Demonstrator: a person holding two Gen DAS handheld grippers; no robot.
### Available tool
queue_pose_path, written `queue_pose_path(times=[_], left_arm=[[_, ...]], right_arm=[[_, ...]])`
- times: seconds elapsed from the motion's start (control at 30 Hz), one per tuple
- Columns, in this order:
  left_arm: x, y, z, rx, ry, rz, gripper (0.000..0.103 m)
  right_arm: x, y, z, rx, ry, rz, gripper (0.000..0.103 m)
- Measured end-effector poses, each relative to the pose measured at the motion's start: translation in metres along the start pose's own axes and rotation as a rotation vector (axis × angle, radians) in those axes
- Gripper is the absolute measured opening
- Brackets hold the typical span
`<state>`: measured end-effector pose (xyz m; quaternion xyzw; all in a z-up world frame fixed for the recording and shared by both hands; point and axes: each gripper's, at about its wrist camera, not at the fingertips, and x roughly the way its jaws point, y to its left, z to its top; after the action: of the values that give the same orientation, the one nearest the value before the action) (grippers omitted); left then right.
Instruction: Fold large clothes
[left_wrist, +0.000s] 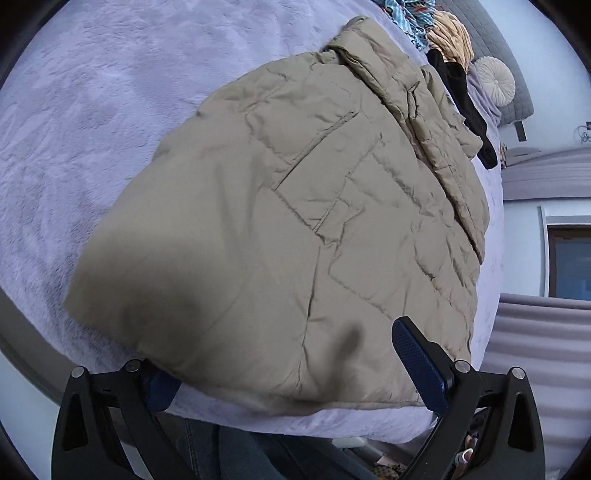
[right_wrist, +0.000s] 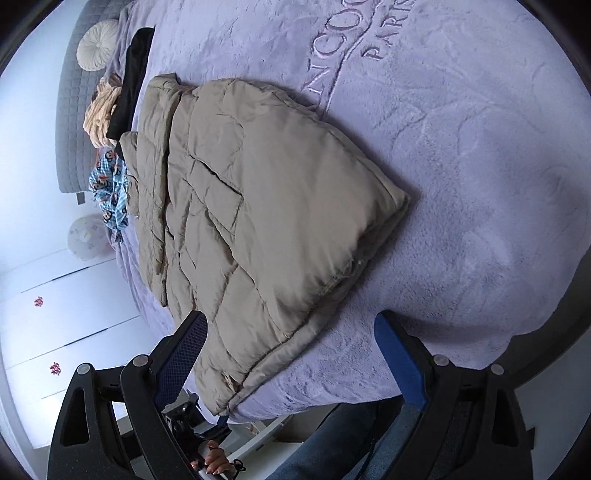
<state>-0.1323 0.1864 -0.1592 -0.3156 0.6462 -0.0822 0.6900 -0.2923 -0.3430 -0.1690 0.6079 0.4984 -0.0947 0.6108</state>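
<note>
The beige jacket (left_wrist: 280, 221) lay folded on the lilac blanket (left_wrist: 92, 110), filling the middle of both frames. The left gripper (left_wrist: 291, 373) and the right gripper (right_wrist: 291, 350) were both spread wide at the bottom edge, grasping nothing.

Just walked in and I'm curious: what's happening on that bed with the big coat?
A person holding tongs in each hand is folding a beige puffer jacket on a lavender blanket. The jacket lies folded into a compact bundle. Both the left tongs and right tongs are open at its near edge, gripping nothing. More clothes are piled beyond it near the headboard.
</note>
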Motion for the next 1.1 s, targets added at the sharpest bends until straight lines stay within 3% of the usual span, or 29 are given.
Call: queue_pose_path(times=[0.03,0.1,0.17,0.2,0.23,0.27,0.3,0.33,0.37,0.73,0.9,1.1], left_arm=[[0.002,-0.003,0.002,0.005,0.009,-0.010,0.083],[0.006,-0.009,0.007,0.022,0.027,-0.008,0.045],[0.004,-0.013,0.010,0.053,0.035,0.007,0.021],[0.002,-0.015,0.012,0.065,0.029,0.005,0.019],[-0.003,-0.017,0.014,0.079,0.018,-0.005,0.019],[-0.008,-0.019,0.016,0.092,0.008,-0.016,0.013],[-0.013,-0.022,0.019,0.106,0.002,-0.029,0.012],[-0.018,-0.024,0.022,0.119,-0.006,-0.040,0.012],[-0.023,-0.027,0.025,0.135,-0.013,-0.051,0.012],[-0.065,-0.090,0.074,0.323,-0.091,-0.118,0.012],[-0.081,-0.130,0.103,0.390,-0.182,-0.120,0.012],[-0.097,-0.171,0.145,0.382,-0.316,-0.101,0.012]], right_arm=[[0.001,0.001,0.001,0.006,-0.009,0.010,0.093],[0.007,0.004,0.005,0.029,-0.026,0.045,0.093],[0.014,0.007,0.007,0.052,-0.030,0.074,0.093],[0.018,0.008,0.008,0.065,-0.032,0.074,0.091],[0.021,0.009,0.007,0.077,-0.031,0.080,0.084],[0.026,0.009,0.007,0.092,-0.024,0.087,0.065],[0.029,0.009,0.006,0.101,-0.018,0.081,0.050],[0.031,0.010,0.005,0.102,-0.019,0.066,0.020],[0.032,0.011,0.004,0.097,-0.023,0.056,0.011],[0.004,0.073,0.004,-0.075,-0.146,0.065,0.009],[-0.008,0.129,0.024,-0.235,-0.162,0.040,0.008],[-0.014,0.213,0.065,-0.424,-0.160,0.058,0.008]])
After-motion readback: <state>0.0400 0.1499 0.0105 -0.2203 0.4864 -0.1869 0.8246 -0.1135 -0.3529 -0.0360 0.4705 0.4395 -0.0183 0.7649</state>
